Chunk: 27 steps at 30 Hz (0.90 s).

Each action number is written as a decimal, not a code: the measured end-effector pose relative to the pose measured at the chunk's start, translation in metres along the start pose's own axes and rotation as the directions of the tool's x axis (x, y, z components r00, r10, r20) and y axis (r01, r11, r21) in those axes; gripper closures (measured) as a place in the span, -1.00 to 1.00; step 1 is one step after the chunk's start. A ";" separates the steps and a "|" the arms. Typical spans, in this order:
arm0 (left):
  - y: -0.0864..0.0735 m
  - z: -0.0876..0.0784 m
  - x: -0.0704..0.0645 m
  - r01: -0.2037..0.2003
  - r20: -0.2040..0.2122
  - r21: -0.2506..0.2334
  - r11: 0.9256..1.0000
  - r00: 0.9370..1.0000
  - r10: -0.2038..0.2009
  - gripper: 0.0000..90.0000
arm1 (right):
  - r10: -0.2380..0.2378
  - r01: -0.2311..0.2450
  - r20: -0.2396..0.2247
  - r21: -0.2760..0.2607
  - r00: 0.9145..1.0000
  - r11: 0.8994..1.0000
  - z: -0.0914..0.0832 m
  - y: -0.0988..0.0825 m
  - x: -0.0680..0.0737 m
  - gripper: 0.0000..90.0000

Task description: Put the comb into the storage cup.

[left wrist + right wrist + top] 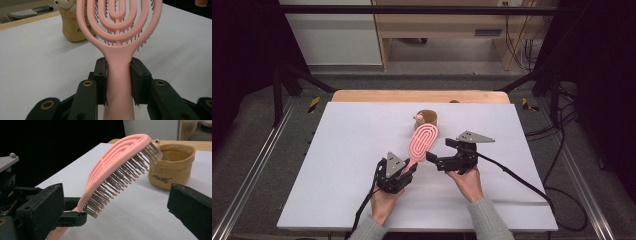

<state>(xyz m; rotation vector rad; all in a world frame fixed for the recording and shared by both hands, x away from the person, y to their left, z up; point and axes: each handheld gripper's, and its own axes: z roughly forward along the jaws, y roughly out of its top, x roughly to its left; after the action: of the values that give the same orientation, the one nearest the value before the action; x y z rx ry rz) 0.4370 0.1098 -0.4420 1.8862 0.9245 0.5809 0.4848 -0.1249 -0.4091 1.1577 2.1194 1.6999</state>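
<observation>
Left tongs (411, 169) clamp tight; right tongs (438, 153) gape wide beside them.

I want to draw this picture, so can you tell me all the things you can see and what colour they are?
Hairbrush: one, pink, lifted over the middle of the table, handle clamped in the left gripper.
Pouch: one, tan, standing on the table just behind the brush head.
Table: one, white top with a wooden far edge.
Left gripper: one, black, shut on the brush handle.
Right gripper: one, black, open, beside the brush.
Hands: two, in grey sleeves, at the near edge.
</observation>
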 end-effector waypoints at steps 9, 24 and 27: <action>0.001 0.000 -0.004 -0.006 0.003 -0.005 1.000 1.000 0.006 0.54 | 0.030 -0.030 -0.010 0.021 0.999 0.999 0.009 -0.001 -0.001 -0.88; 0.004 0.001 -0.015 -0.025 0.016 -0.023 0.999 1.000 0.025 0.54 | 0.097 -0.094 -0.039 0.067 0.995 0.993 0.017 0.001 -0.003 -0.56; 0.004 0.001 -0.017 -0.029 0.017 -0.024 0.999 0.999 0.030 0.54 | 0.103 -0.100 -0.047 0.066 0.994 0.993 0.017 0.001 -0.004 -0.45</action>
<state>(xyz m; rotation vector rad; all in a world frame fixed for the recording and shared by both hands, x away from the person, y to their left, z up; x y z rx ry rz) 0.4290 0.0948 -0.4397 1.8836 0.8758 0.5897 0.4978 -0.1151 -0.4145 1.2740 2.1947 1.7337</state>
